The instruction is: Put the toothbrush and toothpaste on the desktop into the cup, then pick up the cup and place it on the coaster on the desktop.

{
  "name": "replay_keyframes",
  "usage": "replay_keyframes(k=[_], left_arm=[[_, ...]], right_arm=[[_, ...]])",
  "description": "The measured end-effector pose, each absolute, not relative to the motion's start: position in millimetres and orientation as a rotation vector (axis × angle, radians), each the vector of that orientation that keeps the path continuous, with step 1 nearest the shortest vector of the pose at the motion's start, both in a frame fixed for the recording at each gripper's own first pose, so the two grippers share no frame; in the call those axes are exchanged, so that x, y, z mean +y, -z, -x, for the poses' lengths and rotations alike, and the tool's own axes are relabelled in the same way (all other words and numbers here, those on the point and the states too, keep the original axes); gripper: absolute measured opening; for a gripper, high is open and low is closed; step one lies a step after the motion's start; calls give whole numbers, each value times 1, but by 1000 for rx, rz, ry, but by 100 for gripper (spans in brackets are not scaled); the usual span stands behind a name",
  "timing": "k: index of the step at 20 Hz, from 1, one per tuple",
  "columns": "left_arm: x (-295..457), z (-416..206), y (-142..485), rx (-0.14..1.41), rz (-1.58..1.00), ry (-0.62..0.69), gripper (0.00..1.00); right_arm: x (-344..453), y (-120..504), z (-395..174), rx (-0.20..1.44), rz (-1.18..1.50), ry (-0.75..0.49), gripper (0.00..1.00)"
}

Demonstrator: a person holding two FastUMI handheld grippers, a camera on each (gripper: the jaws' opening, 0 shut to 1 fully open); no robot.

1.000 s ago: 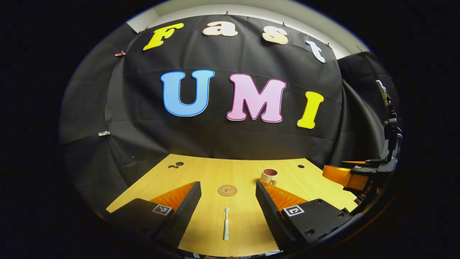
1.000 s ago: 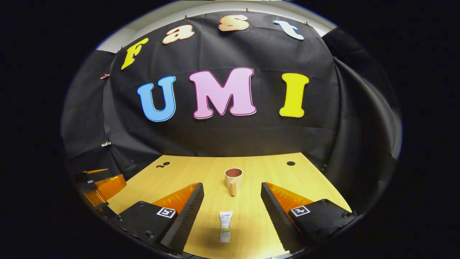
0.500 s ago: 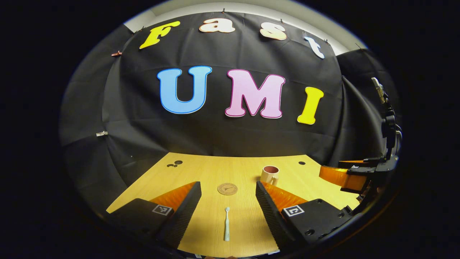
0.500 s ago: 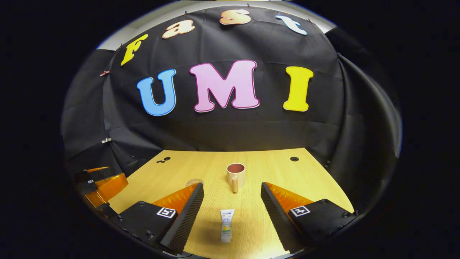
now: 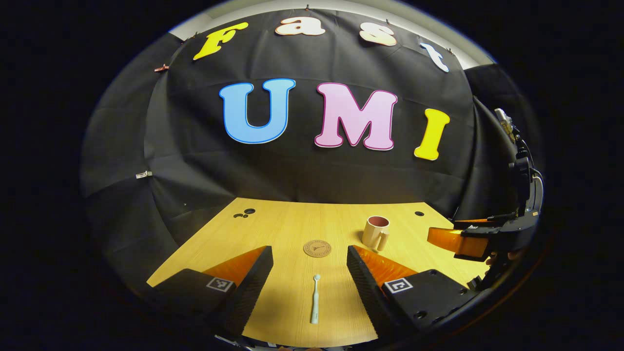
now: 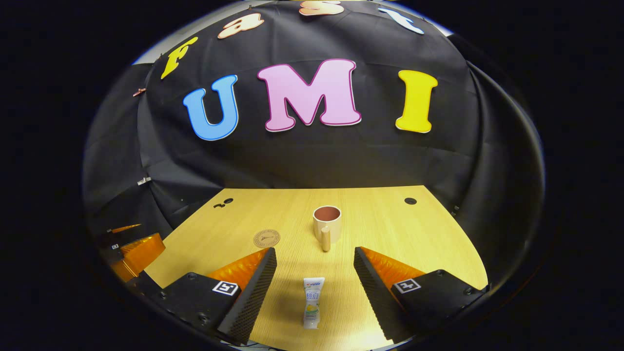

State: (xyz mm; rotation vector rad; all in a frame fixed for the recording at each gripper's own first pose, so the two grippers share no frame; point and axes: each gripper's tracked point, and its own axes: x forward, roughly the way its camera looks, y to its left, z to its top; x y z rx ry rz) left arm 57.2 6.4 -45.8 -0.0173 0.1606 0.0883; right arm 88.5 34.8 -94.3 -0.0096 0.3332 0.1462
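Observation:
A white toothbrush (image 5: 315, 298) lies on the wooden desktop, head pointing away, between the wide-apart fingers of my open left gripper (image 5: 309, 263). Beyond it sits the round brown coaster (image 5: 317, 248), with the beige cup (image 5: 376, 233) standing to its right. In the right gripper view a white toothpaste tube (image 6: 312, 302) lies flat between the spread fingers of my open right gripper (image 6: 314, 263). The cup (image 6: 326, 223) stands farther ahead, handle turned toward me, and the coaster (image 6: 266, 238) lies to its left. Nothing is held by either gripper.
The desktop (image 6: 390, 234) has small dark holes near its back corners (image 6: 410, 201) (image 5: 244, 213). Black cloth walls close in behind and at both sides. The right gripper (image 5: 468, 239) hangs over the table's right edge in the left gripper view; the left gripper (image 6: 134, 251) appears at left in the right gripper view.
Both cameras have tipped downward and shifted slightly, so more of the desktop shows. The toothbrush, toothpaste, cup and coaster have stayed where they were. Both grippers remain open.

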Motion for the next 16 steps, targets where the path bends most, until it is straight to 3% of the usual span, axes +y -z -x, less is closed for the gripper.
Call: replay_keyframes(k=[16], left_arm=[[40,-60,103,339,48,-271,96]], right_arm=[[50,249,-120,825,126,-254,99]])
